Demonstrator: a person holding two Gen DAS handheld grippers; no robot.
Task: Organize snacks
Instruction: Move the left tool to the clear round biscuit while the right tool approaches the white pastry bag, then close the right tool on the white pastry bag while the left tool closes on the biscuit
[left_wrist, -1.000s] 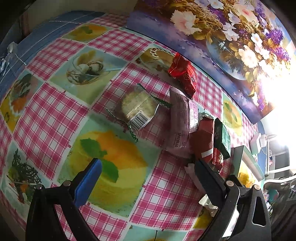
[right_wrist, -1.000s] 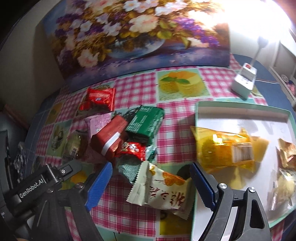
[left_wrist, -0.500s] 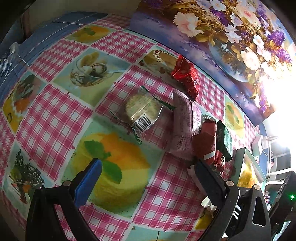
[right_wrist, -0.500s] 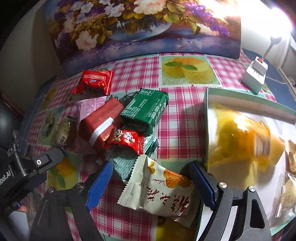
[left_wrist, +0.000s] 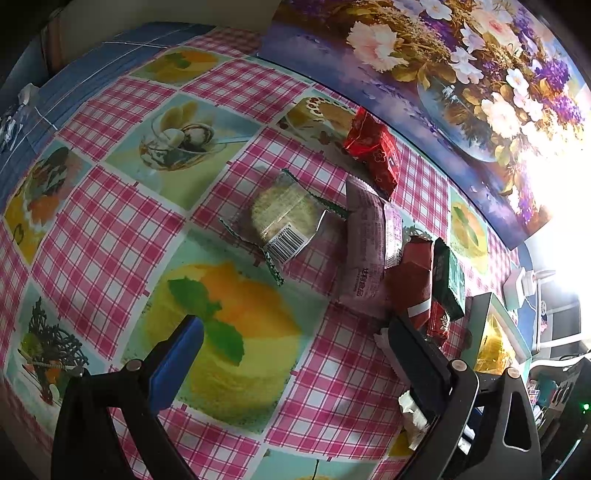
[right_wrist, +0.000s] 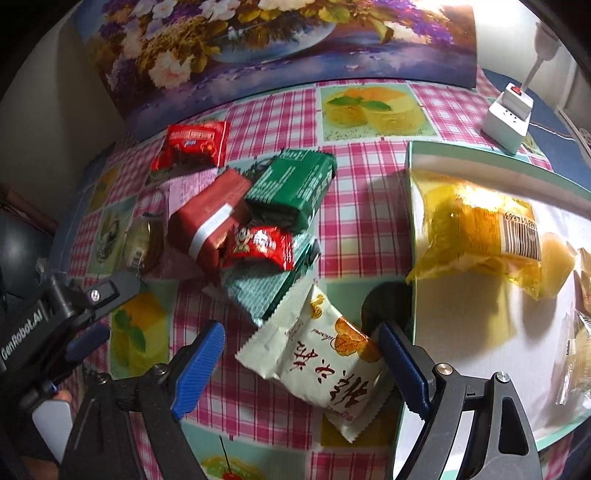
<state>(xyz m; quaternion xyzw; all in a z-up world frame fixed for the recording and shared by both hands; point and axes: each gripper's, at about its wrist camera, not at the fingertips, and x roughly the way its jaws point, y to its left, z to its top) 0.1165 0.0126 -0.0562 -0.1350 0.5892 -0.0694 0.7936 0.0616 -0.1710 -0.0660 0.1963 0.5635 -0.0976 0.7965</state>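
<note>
Snacks were only partly sorted when we looked: the tray (right_wrist: 480, 157) on our right already held a yellow cake packet (right_wrist: 476, 236) and a few smaller wrapped pieces at its far edge (right_wrist: 576, 354) (too cropped for us to name), while most of the pile lay on the checked tablecloth (right_wrist: 369, 206). We counted what was left there: a red packet (right_wrist: 195, 144) nearest the flower painting (right_wrist: 258, 40), a pink wrapper (left_wrist: 369, 243), a maroon bar with a white band (right_wrist: 210, 225), a green bar (right_wrist: 295, 184), a small red cartoon packet (right_wrist: 264, 245), a teal wrapper (right_wrist: 266, 288) under it, a clear-wrapped round cake (left_wrist: 286, 218) set a little apart on the left, and a white packet with orange print (right_wrist: 325, 362). Our right gripper (right_wrist: 299, 358) had its jaws wide apart, straddling that white packet without closing on it, just beside the tray wall, so we judged it the next to go in. Our left gripper (left_wrist: 295, 350) was equally wide and held nothing, hovering over bare cloth short of the round cake. By our reckoning less than half of the job was done.
</note>
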